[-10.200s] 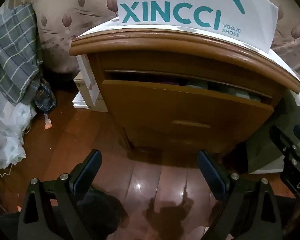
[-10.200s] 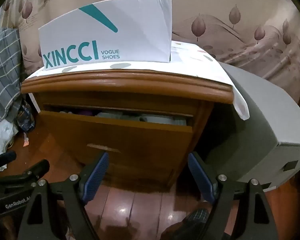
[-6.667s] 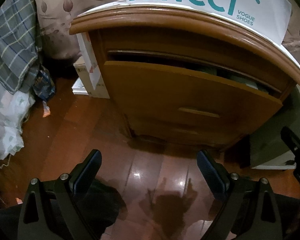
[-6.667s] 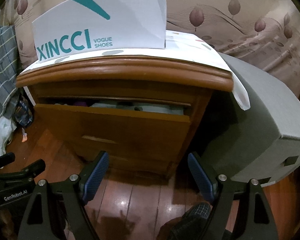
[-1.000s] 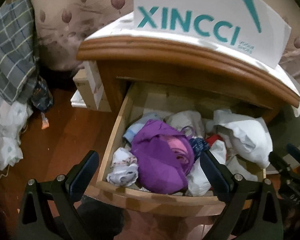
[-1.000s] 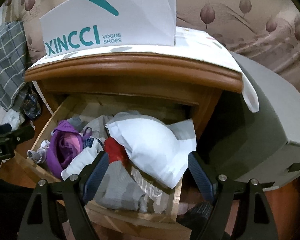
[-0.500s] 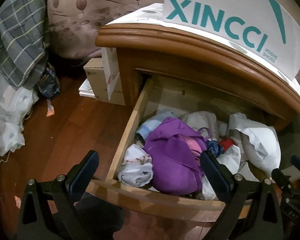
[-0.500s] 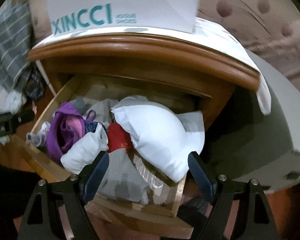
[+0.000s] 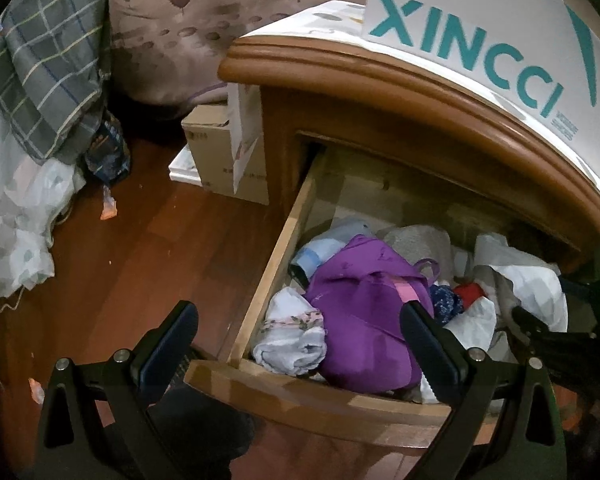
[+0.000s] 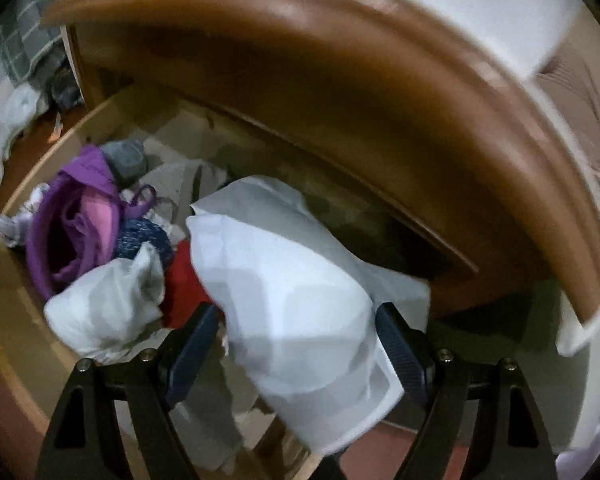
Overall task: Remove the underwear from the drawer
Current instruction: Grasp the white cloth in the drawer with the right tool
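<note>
Since the frames 10.2 s ago the drawer (image 9: 288, 240) has gone from nearly shut to pulled well out of the wooden nightstand (image 9: 400, 92), and within the last half second the right gripper (image 10: 296, 344) has closed in on the pile of underwear while the left gripper (image 9: 300, 340) has drifted leftward.

Underwear lies heaped inside the open drawer. A purple garment (image 9: 364, 312) sits toward the left of the heap, with a pink band showing. A small white floral piece (image 9: 292, 332) lies just beside it, against the drawer's left wall. A dark blue patterned piece (image 10: 144, 240) and a red piece (image 10: 182, 280) lie between the purple garment and a large white padded garment (image 10: 292, 292) on the right side. A crumpled white cloth (image 10: 104, 308) lies in front of the red piece.

Right gripper: jaws spread wide, one finger on each side of the large white garment, not clamped on it. Contact cannot be judged; the right wrist view is motion-blurred.

Left gripper: jaws spread wide, holding nothing, hovering over the drawer's front left corner.

A white shoe box (image 9: 480, 32) printed XINCCI stands on the nightstand top. Cardboard boxes (image 9: 224, 152) sit on the wood floor (image 9: 140, 260) left of the nightstand. A grey plaid cloth (image 9: 44, 60) hangs at far left.
</note>
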A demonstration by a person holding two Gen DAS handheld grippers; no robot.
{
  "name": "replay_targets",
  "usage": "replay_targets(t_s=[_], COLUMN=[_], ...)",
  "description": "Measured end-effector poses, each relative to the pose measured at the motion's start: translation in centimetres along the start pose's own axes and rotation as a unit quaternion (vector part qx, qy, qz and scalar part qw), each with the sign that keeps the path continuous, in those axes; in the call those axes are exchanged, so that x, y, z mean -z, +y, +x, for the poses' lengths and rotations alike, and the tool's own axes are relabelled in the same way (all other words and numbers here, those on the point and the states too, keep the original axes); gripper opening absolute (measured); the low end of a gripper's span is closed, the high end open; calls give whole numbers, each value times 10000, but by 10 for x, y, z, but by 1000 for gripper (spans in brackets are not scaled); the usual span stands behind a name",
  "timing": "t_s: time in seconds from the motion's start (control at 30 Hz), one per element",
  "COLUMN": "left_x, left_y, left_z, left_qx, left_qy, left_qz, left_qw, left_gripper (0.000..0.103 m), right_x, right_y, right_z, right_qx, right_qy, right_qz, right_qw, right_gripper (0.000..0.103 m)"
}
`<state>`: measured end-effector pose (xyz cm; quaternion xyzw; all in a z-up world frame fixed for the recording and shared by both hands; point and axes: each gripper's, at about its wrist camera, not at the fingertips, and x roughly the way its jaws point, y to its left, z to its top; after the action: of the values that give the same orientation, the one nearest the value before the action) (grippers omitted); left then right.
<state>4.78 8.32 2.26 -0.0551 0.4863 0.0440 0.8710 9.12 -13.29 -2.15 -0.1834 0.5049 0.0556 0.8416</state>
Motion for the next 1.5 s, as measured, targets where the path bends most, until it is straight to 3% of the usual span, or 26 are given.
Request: replay_targets(t_s=[0.2, 0.37, 0.47, 0.57, 0.63, 0.73, 0.8, 0.83, 0.9, 0.97, 1.23, 1.37, 1.5], left_x=[-1, -1, -2, -3, -4, -5, -5, -6, -6, -6, -8, -8, -7], left_y=[6, 5, 7, 8, 10, 14, 16, 17, 19, 21, 23, 23, 21], left_z=[5, 5, 3, 1, 0, 1, 2, 1, 1, 1, 5, 6, 11], left_qx=[71, 30, -33, -5, -17, -43, -41, -25, -23, 14, 82, 169, 332], left_qy=[125, 136, 66, 32, 27, 58, 79, 74, 59, 60, 132, 160, 306], left_qz=[-185, -166, -161, -190, -206, -276, -330, -352, -390, -425, -529, -538, -492], left_qw=[9997, 9998, 9998, 9998, 9998, 9996, 9994, 9993, 9992, 9991, 9985, 9983, 9978], left_gripper=[100, 100, 100, 100, 100, 100, 100, 100, 100, 100, 100, 100, 100], right_x=[-6, -5, 6, 10, 11, 12, 14, 12, 11, 10, 14, 28, 42], right_y=[5, 14, 16, 5, 4, 0, -2, 1, -4, -14, -25, -33, -33], right_z=[30, 42, 58, 58, 60, 63, 60, 61, 61, 56, 19, -7, -29], right_qx=[113, 424, 490, 255, 109, -148, -213, -209, -285, -515, -1350, -1745, -1718], right_qy=[242, 103, 416, 305, 293, 290, 201, 197, 184, 176, -120, -358, -570], right_qz=[-411, -850, -998, -768, -761, -658, -660, -651, -513, -187, 928, 1605, 1929], right_qw=[9988, 9954, 9929, 9963, 9966, 9973, 9974, 9975, 9981, 9983, 9864, 9708, 9644], right_gripper=[84, 84, 83, 73, 73, 54, 34, 31, 20, 16, 15, 15, 15])
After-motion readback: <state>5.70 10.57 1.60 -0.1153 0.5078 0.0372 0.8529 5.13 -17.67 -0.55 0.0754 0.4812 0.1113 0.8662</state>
